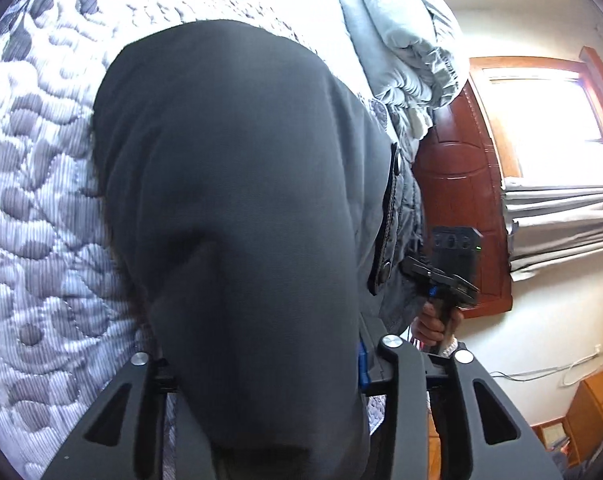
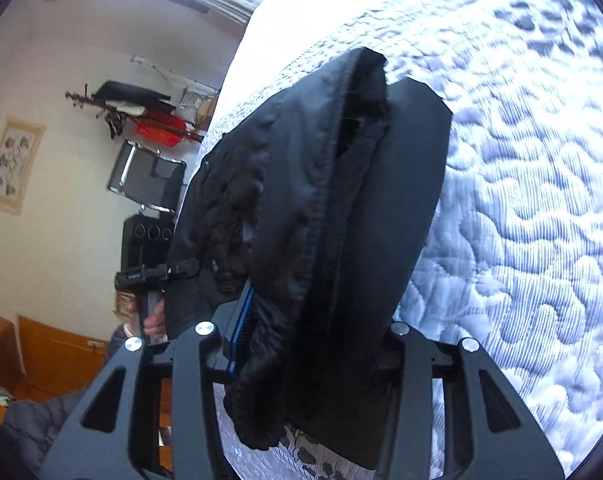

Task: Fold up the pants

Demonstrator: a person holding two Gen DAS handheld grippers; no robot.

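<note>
Pants (image 1: 237, 200) clamped in both grippers, lifted off the bed. Left gripper (image 1: 261, 364): fingers closed on a smooth dark fold, cloth bulging forward and covering the tips. Right gripper (image 2: 301, 344): fingers closed on a bunched, gathered edge, likely the elastic waistband (image 2: 313, 184), with one blue finger pad (image 2: 241, 328) showing beside the cloth. Long axis seems to run hand to hand, with slack hanging below; exact leg layout hidden. Each wrist view shows the other gripper just beside the fabric, so the two grips sit close together, neither clearly nearer the bed. Next move probably turns on lowering the held edges away from the fingers onto the quilt.

Bed (image 1: 41, 200) lies beyond and under the cloth: quilted grey-white leaf-print cover, flat. Pale folded duvet (image 1: 401, 40) at the head end, against a red-brown wooden headboard (image 1: 457, 184). Bright window (image 1: 549, 120), white walls, wooden furniture low in the room.
</note>
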